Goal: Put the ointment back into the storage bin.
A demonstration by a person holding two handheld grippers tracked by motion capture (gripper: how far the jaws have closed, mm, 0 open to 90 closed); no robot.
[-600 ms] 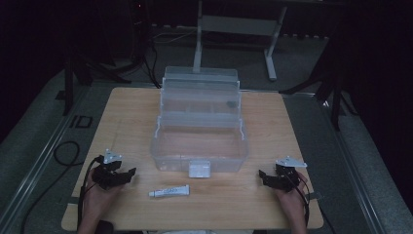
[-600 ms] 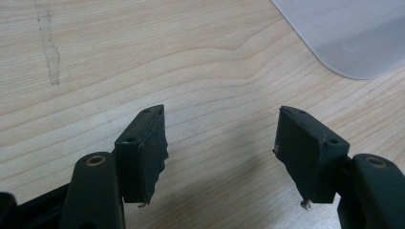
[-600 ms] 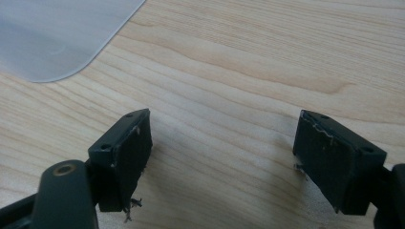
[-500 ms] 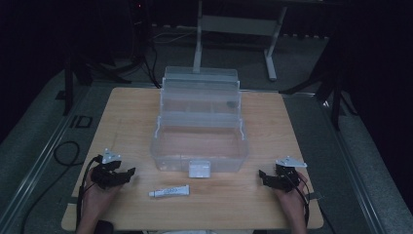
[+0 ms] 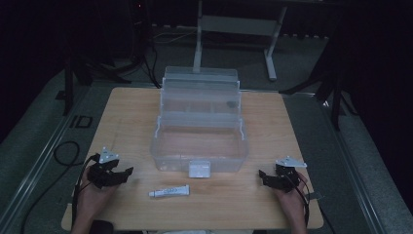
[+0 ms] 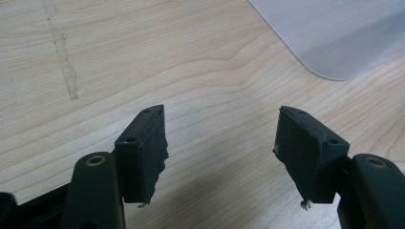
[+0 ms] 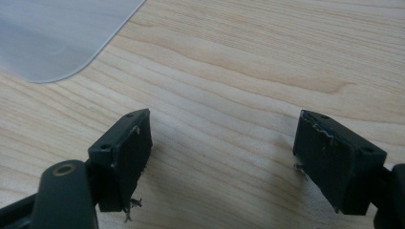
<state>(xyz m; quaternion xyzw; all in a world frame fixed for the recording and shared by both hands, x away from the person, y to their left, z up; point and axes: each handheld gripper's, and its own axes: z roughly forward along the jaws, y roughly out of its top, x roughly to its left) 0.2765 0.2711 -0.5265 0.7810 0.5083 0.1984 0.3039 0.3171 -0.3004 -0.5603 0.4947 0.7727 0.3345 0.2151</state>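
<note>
The left gripper (image 5: 127, 171) rested at the near left of the wooden table (image 5: 126, 112), its jaws spread wide with only bare wood between them. The right gripper (image 5: 262, 175) lay at the near right, jaws likewise apart and empty. Between them, a small white tube (image 5: 169, 191) lay flat, just near of the open clear plastic box (image 5: 199, 134) and touching neither tool.

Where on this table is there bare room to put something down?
The wood left of the clear box and right of it, out to the table's side edges, is bare. So is the front strip between the small tube and the right gripper. It is tighter between the left gripper, tube and box latch.
</note>
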